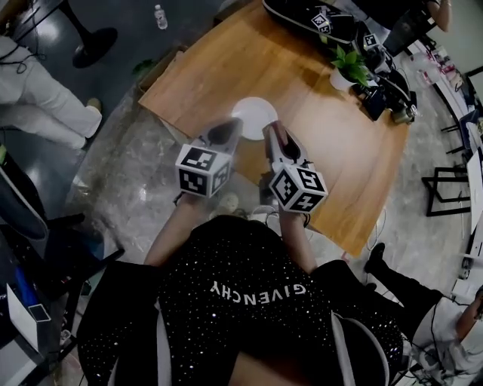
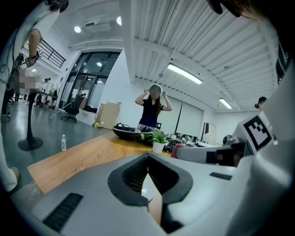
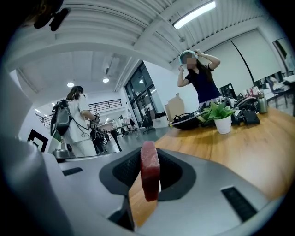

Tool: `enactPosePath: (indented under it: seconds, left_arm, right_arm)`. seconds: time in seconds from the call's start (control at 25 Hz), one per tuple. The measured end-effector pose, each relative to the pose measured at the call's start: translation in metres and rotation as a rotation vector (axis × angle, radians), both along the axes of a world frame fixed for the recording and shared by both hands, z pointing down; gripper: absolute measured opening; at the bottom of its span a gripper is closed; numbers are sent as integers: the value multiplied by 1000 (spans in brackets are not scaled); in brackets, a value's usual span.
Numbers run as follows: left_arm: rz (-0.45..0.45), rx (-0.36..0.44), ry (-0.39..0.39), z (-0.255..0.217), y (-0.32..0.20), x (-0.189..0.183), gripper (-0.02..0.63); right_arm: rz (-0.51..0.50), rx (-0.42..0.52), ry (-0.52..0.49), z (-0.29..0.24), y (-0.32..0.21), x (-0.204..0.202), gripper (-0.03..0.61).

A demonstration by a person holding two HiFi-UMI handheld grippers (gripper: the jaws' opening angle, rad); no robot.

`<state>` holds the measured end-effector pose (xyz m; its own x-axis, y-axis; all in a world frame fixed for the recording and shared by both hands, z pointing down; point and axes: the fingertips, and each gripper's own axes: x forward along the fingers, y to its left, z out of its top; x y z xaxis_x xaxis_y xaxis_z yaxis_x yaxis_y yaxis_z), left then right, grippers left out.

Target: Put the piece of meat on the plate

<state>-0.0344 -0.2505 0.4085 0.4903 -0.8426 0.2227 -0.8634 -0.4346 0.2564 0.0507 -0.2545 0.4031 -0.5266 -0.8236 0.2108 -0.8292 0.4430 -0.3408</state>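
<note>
Red meat (image 3: pixel 150 177) is pinched in the right hand-held gripper (image 1: pixel 273 132) for carrying to the plate (image 1: pixel 253 114); the left hand-held gripper (image 2: pixel 147 157) is closed and empty.

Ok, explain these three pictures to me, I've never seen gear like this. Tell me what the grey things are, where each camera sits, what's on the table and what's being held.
There is no robot here: a person holds a hand-held claw in each hand. The top-down picture comes from a camera on the person's head, and the cubes with square markers are parts of the claws. The other two pictures come from a camera riding on each claw, looking along its jaws.

The left claw is shut with nothing in it. The right claw is clamped on a red piece of meat, held on edge.

Both claws hover at the near edge of a wooden table, just short of a white plate, which looks empty where it shows. Further back stand a potted plant and a black bag. Other people stand about the room.
</note>
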Motion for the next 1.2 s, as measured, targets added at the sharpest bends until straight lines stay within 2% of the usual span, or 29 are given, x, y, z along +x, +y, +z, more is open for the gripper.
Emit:
enactPosePath:
  seconds: [0.24, 0.4, 0.84, 0.96, 1.2]
  left_arm:
    - [0, 2, 5, 2, -61, -9, 11]
    - [8, -7, 25, 10, -84, -8, 11]
    - [46, -58, 27, 33, -84, 2, 11]
    - [44, -54, 22, 32, -85, -2, 11]
    - [38, -75, 23, 43, -96, -11, 11]
  right_arm:
    - [22, 3, 1, 2, -60, -1, 98]
    - [20, 5, 8, 7, -81, -5, 98]
    - [75, -65, -23, 34, -73, 14, 98]
    - [83, -98, -62, 43, -78, 13, 98]
    - [84, -225, -171, 76, -92, 4, 98]
